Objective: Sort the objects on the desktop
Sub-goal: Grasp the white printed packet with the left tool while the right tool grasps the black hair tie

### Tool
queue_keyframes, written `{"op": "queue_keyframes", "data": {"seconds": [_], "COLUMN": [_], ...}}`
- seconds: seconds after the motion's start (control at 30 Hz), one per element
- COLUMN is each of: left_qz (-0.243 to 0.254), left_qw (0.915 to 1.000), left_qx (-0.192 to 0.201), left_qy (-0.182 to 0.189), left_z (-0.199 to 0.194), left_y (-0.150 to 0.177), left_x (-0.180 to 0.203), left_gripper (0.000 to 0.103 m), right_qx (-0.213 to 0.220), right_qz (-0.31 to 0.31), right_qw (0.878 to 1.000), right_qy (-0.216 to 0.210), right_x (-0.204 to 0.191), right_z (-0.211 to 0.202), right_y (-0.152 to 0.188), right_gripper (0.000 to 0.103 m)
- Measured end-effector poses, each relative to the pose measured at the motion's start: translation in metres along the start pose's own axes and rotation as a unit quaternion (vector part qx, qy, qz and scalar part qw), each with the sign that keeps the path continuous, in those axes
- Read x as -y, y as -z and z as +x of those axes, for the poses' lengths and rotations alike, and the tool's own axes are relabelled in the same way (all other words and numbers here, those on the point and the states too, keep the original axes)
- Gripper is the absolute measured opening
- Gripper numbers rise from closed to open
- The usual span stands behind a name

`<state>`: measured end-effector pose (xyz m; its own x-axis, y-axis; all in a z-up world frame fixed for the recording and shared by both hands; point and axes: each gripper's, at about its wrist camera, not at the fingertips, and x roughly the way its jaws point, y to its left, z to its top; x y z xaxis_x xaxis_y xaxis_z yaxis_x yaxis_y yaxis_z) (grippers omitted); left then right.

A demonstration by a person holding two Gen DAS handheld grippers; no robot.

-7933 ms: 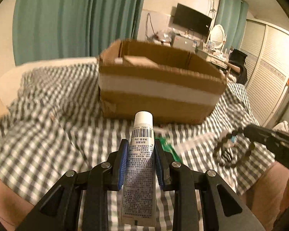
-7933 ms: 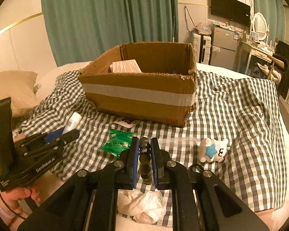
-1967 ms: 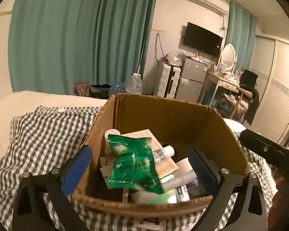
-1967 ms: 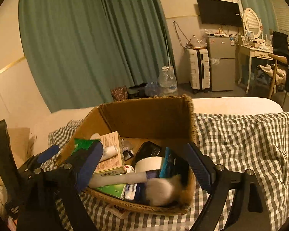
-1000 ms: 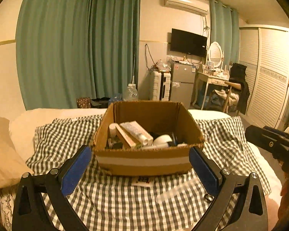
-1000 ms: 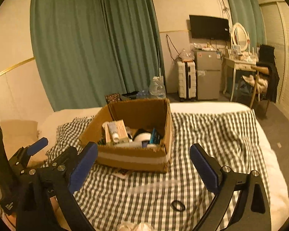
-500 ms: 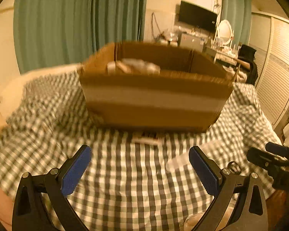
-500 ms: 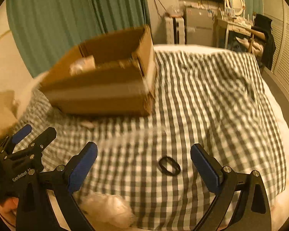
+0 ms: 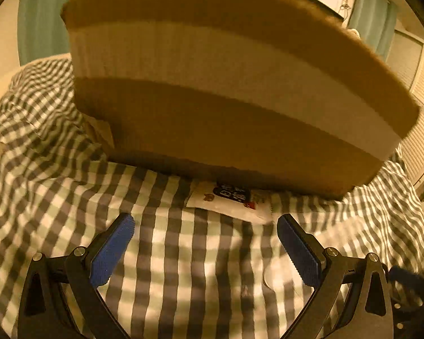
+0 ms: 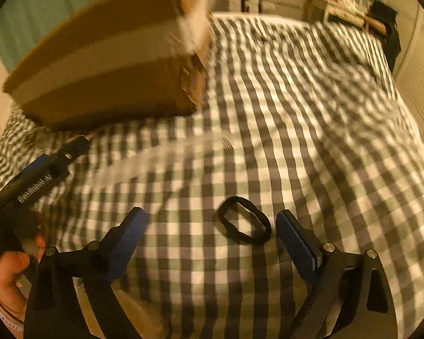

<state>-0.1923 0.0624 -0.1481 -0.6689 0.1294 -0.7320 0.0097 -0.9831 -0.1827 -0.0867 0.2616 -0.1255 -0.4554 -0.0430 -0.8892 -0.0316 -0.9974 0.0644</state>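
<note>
Box (image 9: 226, 84) on checked cloth (image 9: 183, 268), packet (image 9: 231, 202) at its base. Hair tie (image 10: 242, 224) between my right gripper's (image 10: 210, 238) wide-open jaws, nearer right pad. My left gripper (image 9: 205, 245) wide open, empty.

The cardboard box (image 9: 212, 90) blocks the way ahead on the left. Open checked bedspread (image 10: 311, 118) lies right of it. Only a black hair tie (image 10: 242, 224) lies there.
</note>
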Motion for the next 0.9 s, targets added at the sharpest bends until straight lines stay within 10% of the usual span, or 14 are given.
{"op": "queue_keyframes", "data": {"seconds": [0.13, 0.27, 0.43, 0.5, 0.9], "left_qz": [-0.002, 0.029, 0.037, 0.038, 0.089], "left_qw": [0.9999, 0.9993, 0.9988, 0.9987, 0.9944], "left_qx": [0.008, 0.008, 0.010, 0.008, 0.019], "left_qy": [0.008, 0.020, 0.030, 0.033, 0.054], "left_z": [0.005, 0.004, -0.004, -0.009, -0.062], "left_y": [0.001, 0.003, 0.011, 0.013, 0.045], "left_x": [0.000, 0.008, 0.008, 0.006, 0.011], "left_gripper": [0.102, 0.051, 0.039, 0.016, 0.004], "right_qx": [-0.005, -0.009, -0.003, -0.001, 0.031], "right_qz": [-0.020, -0.039, -0.034, -0.032, -0.046], "right_qw": [1.000, 0.999, 0.999, 0.999, 0.998], "right_qy": [0.020, 0.036, 0.030, 0.027, -0.011], "right_x": [-0.006, -0.011, -0.005, -0.004, -0.020], "right_z": [0.005, 0.009, 0.003, -0.001, -0.034], "right_y": [0.002, 0.007, 0.013, 0.016, 0.033], "right_gripper": [0.082, 0.067, 0.030, 0.016, 0.005]}}
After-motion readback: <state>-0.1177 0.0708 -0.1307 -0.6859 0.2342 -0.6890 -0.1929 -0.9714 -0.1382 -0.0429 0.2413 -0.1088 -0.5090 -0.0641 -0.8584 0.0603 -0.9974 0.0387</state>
